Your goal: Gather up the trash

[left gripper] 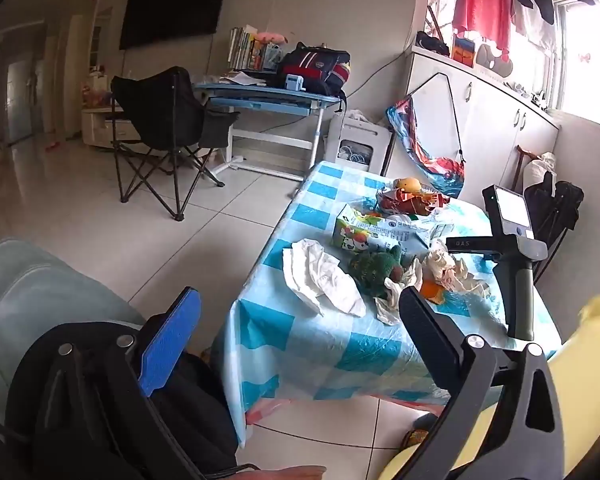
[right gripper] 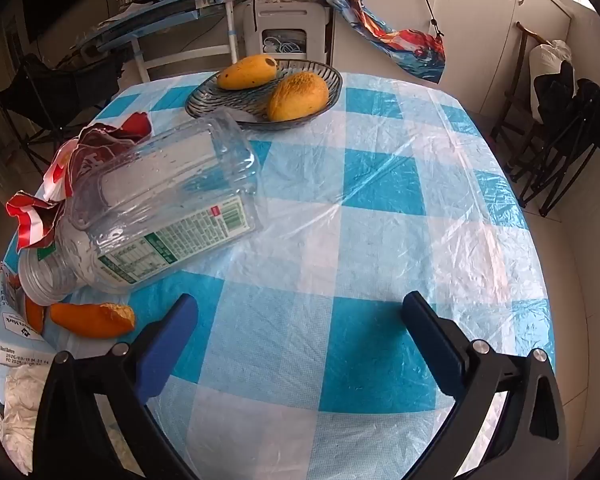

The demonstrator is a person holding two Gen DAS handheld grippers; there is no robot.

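- A tiled living room holds a table point(right gripper: 380, 184) covered with a blue-and-white checked plastic cloth; behind it stand a blue desk point(left gripper: 260, 98), a black folding chair point(left gripper: 160, 120) and white cabinets point(left gripper: 480, 120).
- The trash lies clustered toward one end of the table: a clear plastic jar point(right gripper: 152, 216) lies on its side, its open mouth toward the table edge, with a green printed label on it.
- A crumpled red-and-white wrapper point(right gripper: 80, 160) sits just behind the jar, touching it.
- Pieces of orange peel point(right gripper: 92, 320) lie just beside the jar's mouth.
- A milk carton point(left gripper: 376, 232) lies on its side near the jar, and a crumpled white tissue point(left gripper: 320, 280) lies beside it near the table's edge.
- A dark green stuffed item point(left gripper: 376, 272) sits between the tissue and more crumpled paper point(left gripper: 448, 264); what it is cannot be told.
- A dark patterned dish point(right gripper: 260, 100) at the far end holds two mangoes point(right gripper: 298, 96).
- The left gripper point(left gripper: 300, 320) hangs off the table's edge, jaws spread wide with nothing between them.
- The right gripper point(right gripper: 300, 332) hovers above bare cloth, jaws wide and empty, the jar off to its left.
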